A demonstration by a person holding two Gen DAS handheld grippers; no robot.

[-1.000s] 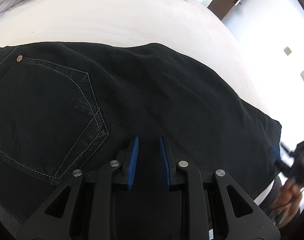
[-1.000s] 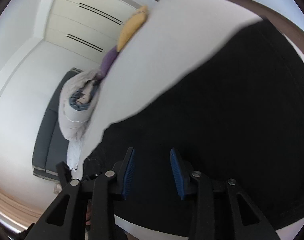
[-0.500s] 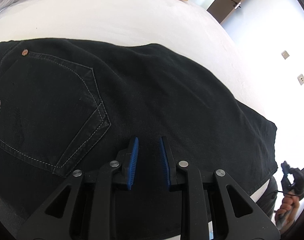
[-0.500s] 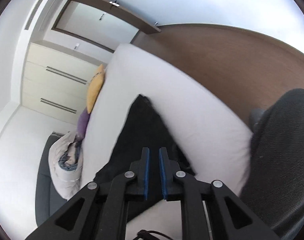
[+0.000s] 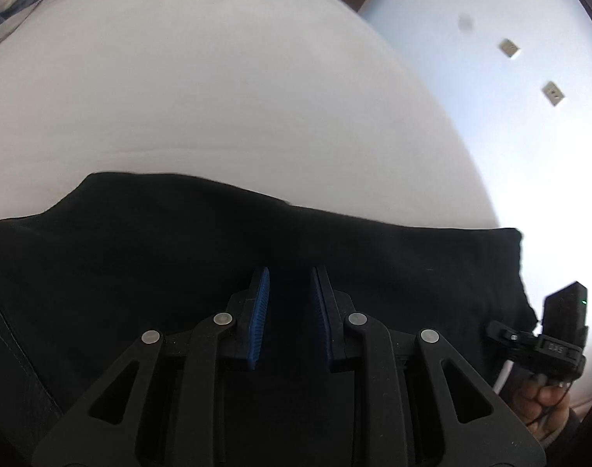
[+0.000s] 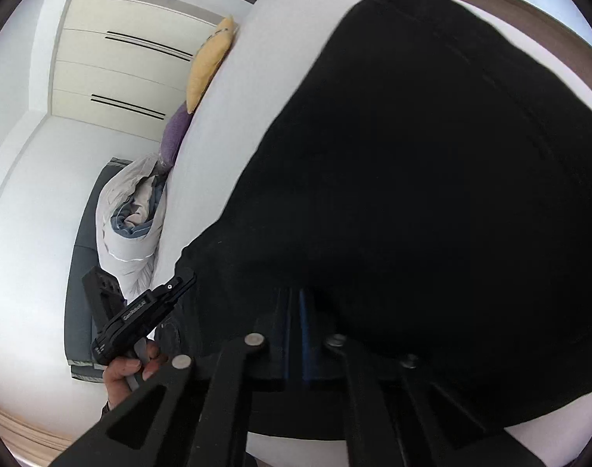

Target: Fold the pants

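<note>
Black pants point(image 5: 179, 241) lie across the white bed point(image 5: 218, 97). My left gripper point(image 5: 289, 270) hangs just over the cloth with its blue pads a narrow gap apart, and no fold shows pinched between them. The right gripper point(image 5: 494, 329), held by a hand point(image 5: 541, 401), sits at the pants' right end. In the right wrist view the pants point(image 6: 412, 175) fill the picture and drape over my right gripper point(image 6: 296, 299). Its pads are together on the cloth and their tips are hidden. The left gripper point(image 6: 187, 276) touches the pants' near corner.
A yellow pillow point(image 6: 210, 62) and a purple pillow point(image 6: 175, 132) lie at the bed's far end, beside a bundled duvet point(image 6: 128, 214). A dark sofa point(image 6: 78, 272) and a wardrobe point(image 6: 121, 58) stand beyond. The bed's edge curves off to the right towards a wall with sockets point(image 5: 552, 93).
The right gripper's jaws went from apart to together, and black cloth now covers its tips. The left view slid right along the pants; the back pocket left the picture at the left.
</note>
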